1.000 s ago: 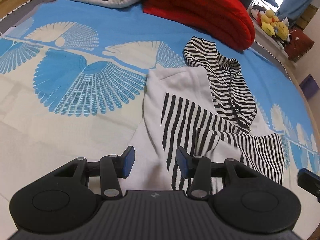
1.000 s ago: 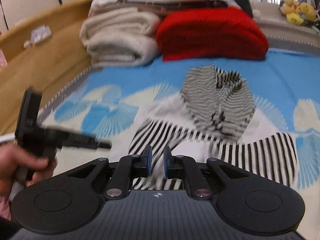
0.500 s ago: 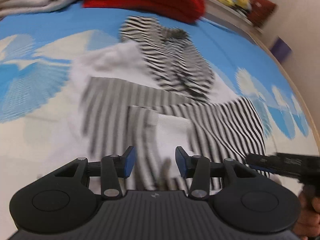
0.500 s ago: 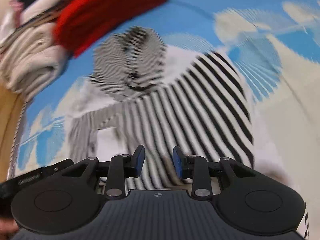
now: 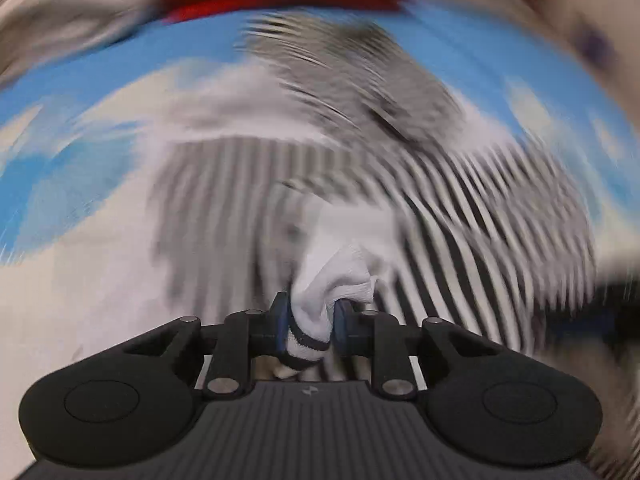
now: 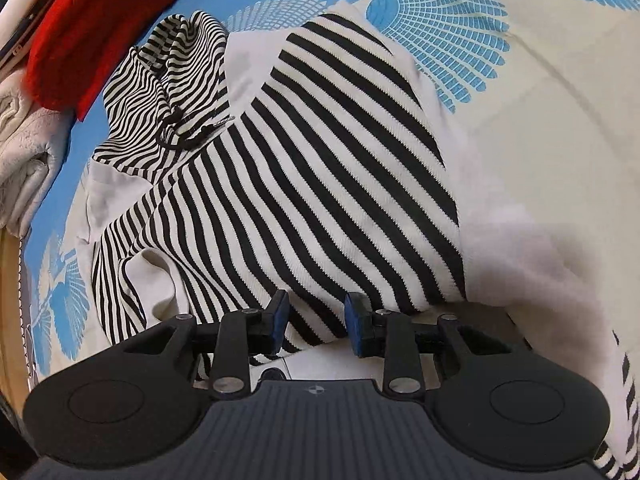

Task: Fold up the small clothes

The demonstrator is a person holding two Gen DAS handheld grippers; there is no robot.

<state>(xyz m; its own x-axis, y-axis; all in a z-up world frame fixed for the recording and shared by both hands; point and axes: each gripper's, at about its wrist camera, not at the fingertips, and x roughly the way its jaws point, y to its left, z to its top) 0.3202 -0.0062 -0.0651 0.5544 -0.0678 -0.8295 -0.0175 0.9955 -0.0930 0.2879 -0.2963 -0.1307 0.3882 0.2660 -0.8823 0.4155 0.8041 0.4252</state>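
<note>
A small black-and-white striped hoodie (image 6: 304,184) lies spread on the bed, hood (image 6: 168,80) toward the far left. It also shows, blurred, in the left wrist view (image 5: 460,200). My left gripper (image 5: 310,322) is shut on a bunched white cuff (image 5: 332,284) with a dark edge, at the hoodie's near edge. My right gripper (image 6: 316,322) is open, low over the striped hem, its blue pads (image 6: 358,320) on either side of the fabric without pinching it.
The bed sheet (image 6: 540,92) is cream with blue fan patterns. A red folded blanket (image 6: 92,20) and a grey-white folded blanket (image 6: 24,148) lie beyond the hood. The wooden bed edge (image 6: 10,300) runs along the left.
My left gripper has closed on the white cuff and is moving fast, blurring its view. My right gripper has opened wider and moved down onto the striped hem.
</note>
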